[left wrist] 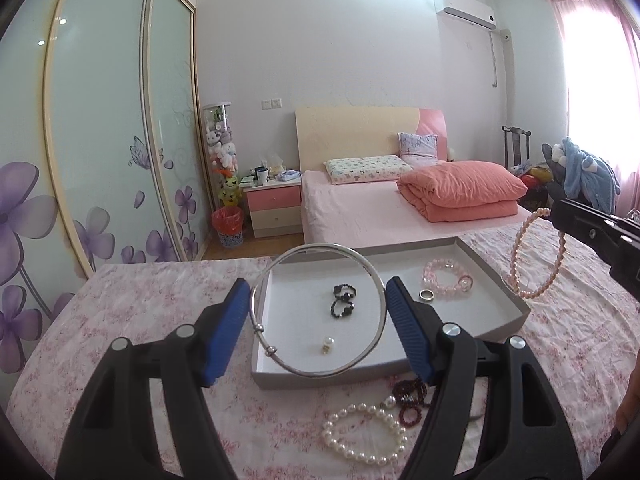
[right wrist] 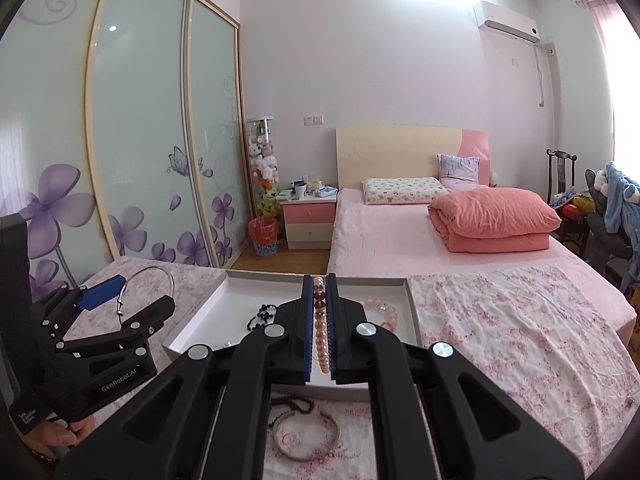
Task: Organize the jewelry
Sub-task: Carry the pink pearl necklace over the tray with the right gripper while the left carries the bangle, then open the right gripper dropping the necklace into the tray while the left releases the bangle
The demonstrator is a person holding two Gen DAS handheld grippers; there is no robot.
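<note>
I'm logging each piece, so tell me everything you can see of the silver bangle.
The silver bangle is a thin, plain, shiny metal hoop with two small stopper beads on its lower left. It stands upright, gripped across its width between the blue pads of the left tongs, held above the open white tray.

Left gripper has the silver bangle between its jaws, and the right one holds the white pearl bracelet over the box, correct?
Not quite: the right gripper holds the pink pearl bracelet, as the left wrist view shows. The white pearl bracelet lies on the cloth. The left gripper does hold the silver bangle.

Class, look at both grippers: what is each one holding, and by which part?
Left gripper clamps the silver bangle across its width by opposite sides. Right gripper pinches the pink pearl bracelet along one stretch of beads.
</note>
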